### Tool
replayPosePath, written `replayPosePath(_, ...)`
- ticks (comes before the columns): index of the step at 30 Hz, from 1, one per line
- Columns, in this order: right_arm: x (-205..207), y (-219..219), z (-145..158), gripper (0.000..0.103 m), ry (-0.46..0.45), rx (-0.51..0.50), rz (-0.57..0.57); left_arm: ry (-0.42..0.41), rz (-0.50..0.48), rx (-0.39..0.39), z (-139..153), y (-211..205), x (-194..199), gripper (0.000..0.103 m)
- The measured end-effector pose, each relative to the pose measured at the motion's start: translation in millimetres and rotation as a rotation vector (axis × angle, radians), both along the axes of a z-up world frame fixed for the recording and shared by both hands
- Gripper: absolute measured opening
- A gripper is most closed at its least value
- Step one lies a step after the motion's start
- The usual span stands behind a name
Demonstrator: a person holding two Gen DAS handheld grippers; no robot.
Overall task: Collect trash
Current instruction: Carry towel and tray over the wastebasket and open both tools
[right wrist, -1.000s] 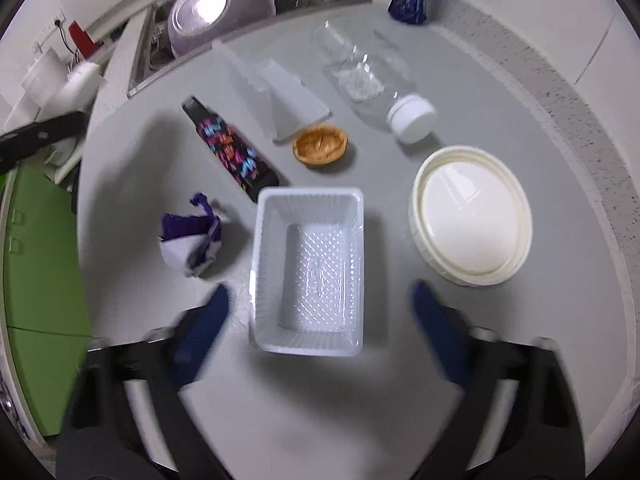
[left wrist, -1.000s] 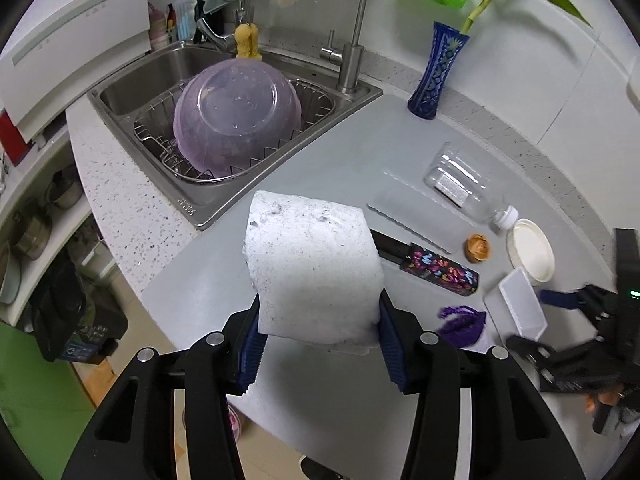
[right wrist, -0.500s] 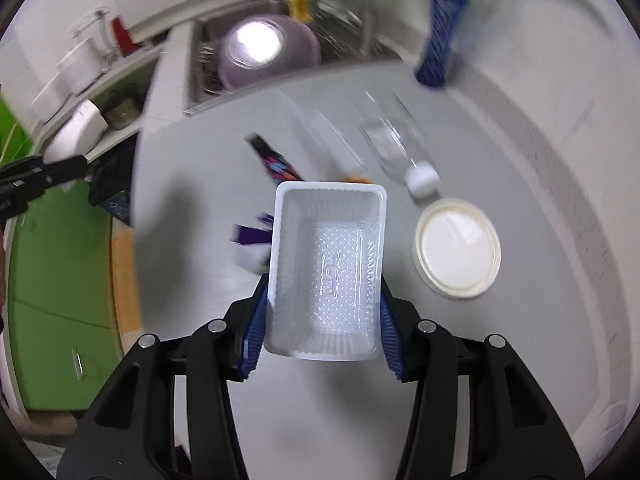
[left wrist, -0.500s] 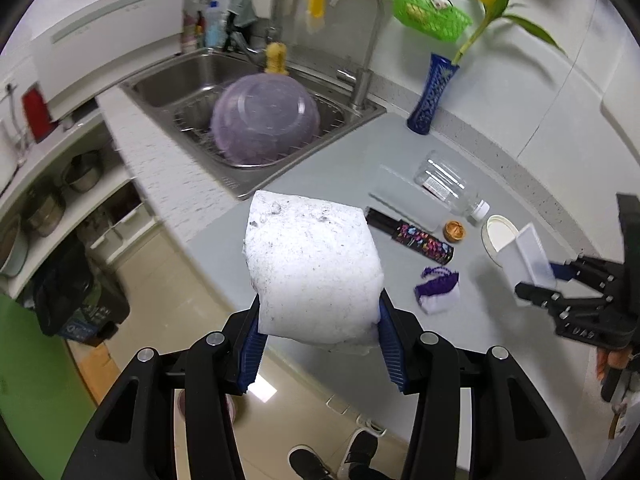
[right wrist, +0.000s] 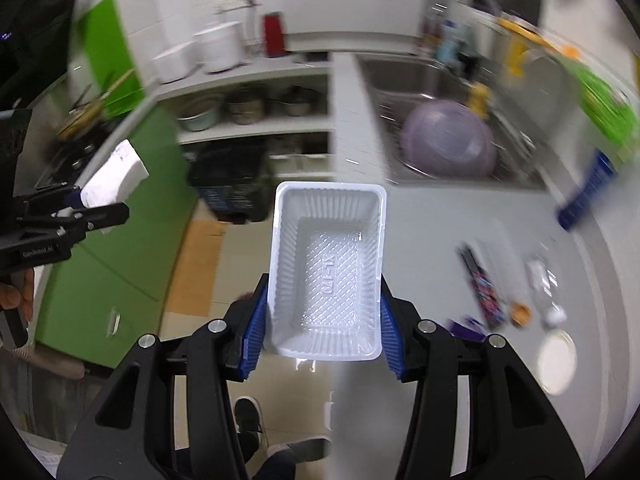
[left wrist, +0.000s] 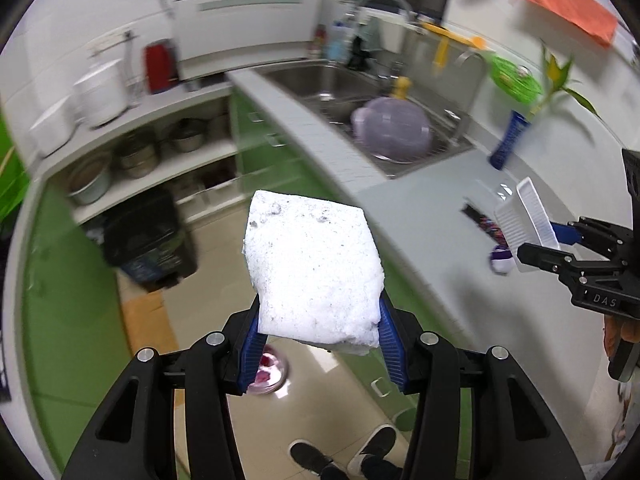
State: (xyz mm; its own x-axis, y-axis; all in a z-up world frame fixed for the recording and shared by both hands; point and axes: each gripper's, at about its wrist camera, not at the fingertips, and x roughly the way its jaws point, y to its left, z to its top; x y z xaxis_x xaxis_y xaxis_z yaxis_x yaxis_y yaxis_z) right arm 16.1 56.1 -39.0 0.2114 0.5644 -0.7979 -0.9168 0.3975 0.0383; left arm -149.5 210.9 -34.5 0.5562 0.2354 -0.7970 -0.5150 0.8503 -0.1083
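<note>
You carry both pieces clear of the counter (left wrist: 416, 204), over the floor, probably toward the dark bin (left wrist: 150, 236) at centre left. Your left tool (left wrist: 318, 338) is clamped on the white foam block (left wrist: 312, 268); your right tool (right wrist: 322, 320) squeezes the white plastic tray (right wrist: 328, 268) by its long walls.

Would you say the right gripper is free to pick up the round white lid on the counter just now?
Probably not: the right gripper is shut on a plastic tray, off the counter from the lid.
</note>
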Motion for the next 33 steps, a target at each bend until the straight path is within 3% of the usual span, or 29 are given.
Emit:
replayPosePath(9, -83, 83, -11, 0.049, 0.019, 0.003, 0.158, 0.018, 0.121, -0.028, -23, 44, -61, 0.049)
replayPosePath(14, -97, 130, -69, 0.049, 0.030, -0.056, 0.211, 0.028, 0.159, -0.076, -78, 72, -68, 0.049)
replayPosePath(26, -88, 193, -314, 0.049, 0.067, -0.155, 0.179, 0.044, 0.177, -0.211, -354, 137, -46, 0.049)
replayPosePath(29, -82, 197, -361, 0.049, 0.065, -0.183, 0.179, 0.042, 0.196, -0.256, -410, 151, -41, 0.057)
replayPosePath(31, -78, 199, -386, 0.049, 0.059, -0.202, 0.181, 0.042, 0.210, -0.277, -439, 159, -38, 0.088)
replayPosePath(32, -76, 200, -395, 0.049, 0.057, -0.209, 0.181, 0.033, 0.218, -0.281, -448, 163, -38, 0.097)
replayPosePath(33, -74, 201, -403, 0.049, 0.057, -0.216, 0.179, 0.037, 0.227, -0.287, -460, 166, -38, 0.097)
